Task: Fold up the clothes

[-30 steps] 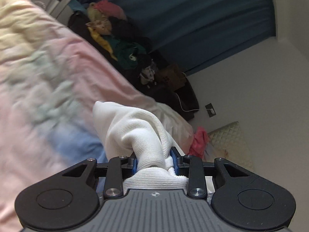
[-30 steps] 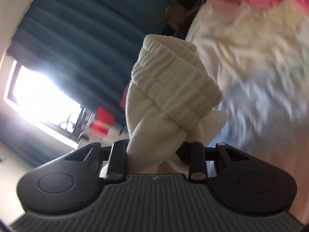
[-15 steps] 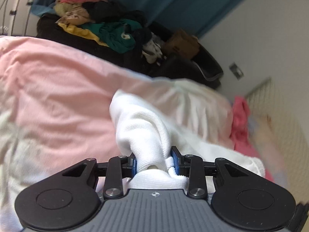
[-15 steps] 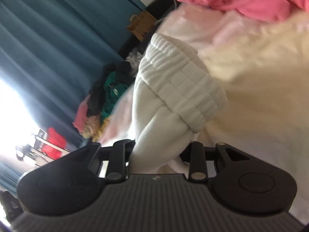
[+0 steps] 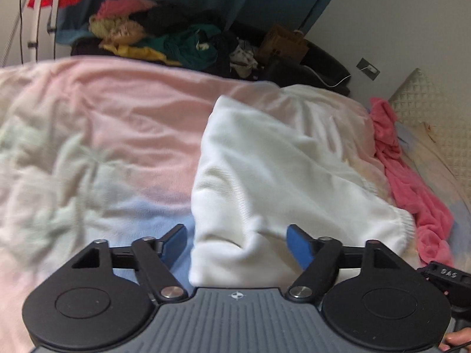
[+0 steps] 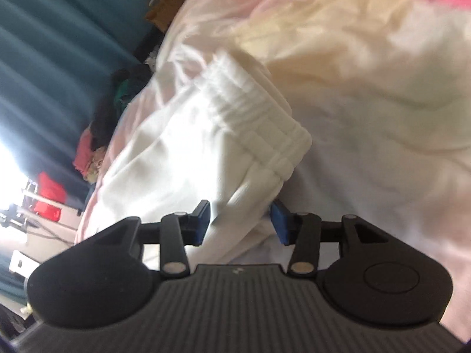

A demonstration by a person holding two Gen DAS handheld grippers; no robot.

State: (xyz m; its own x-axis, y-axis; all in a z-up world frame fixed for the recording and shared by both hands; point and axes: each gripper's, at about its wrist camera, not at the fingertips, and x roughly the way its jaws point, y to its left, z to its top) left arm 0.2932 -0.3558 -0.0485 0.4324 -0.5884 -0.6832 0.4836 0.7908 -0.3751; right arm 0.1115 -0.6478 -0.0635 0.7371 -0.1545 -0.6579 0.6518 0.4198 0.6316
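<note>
White knit garment (image 5: 282, 161) lies on pastel bedspread (image 5: 88, 135), doubled over, ribbed hem (image 6: 259, 117) on top, pink garment (image 5: 412, 182) just beside. Left tongs (image 5: 237, 244) spread, right tongs (image 6: 240, 220) spread, both straddling cloth, gripping nothing. One fold apparently laid; further folds, other clothes possibly left.

Right tongs (image 6: 239, 224) spread wide around white garment (image 6: 188, 158); ribbed cuff (image 6: 259, 111) on bedding (image 6: 368, 94).
</note>
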